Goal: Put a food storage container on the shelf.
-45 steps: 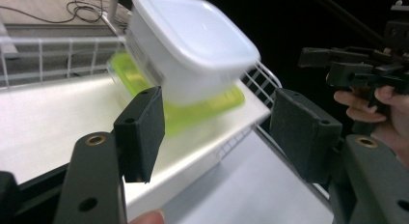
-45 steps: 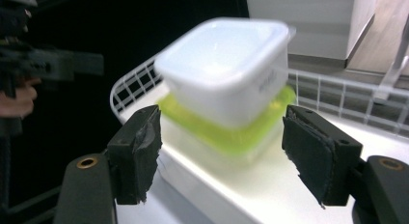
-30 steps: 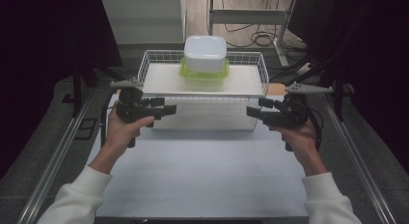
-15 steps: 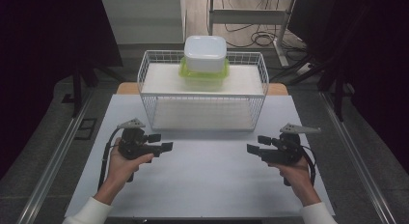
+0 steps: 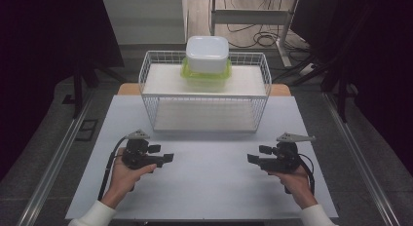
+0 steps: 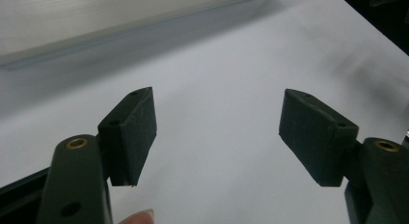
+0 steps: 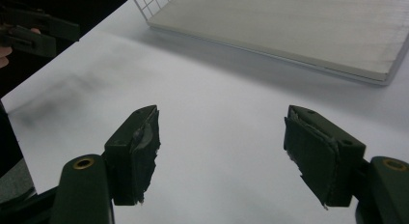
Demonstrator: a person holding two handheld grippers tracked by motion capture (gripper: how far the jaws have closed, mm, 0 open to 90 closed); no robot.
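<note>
Left gripper point(image 5: 168, 158): I hold it low over the white table point(image 5: 209, 187); its jaws have just been opening, stand wide, nothing between them.
Wire basket point(image 5: 204, 97): ahead of both tools and between them, well apart from either.
Stacked containers point(image 5: 207, 60): white tub on a green-lidded box, on the basket's top shelf, far ahead of my jaws.
Right gripper point(image 5: 252, 159): low over the table, jaws spread wide and empty, tips pointing toward the left gripper.

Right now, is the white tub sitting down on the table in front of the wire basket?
No, the white tub sits on a green-lidded container on the upper shelf of the wire basket.
</note>
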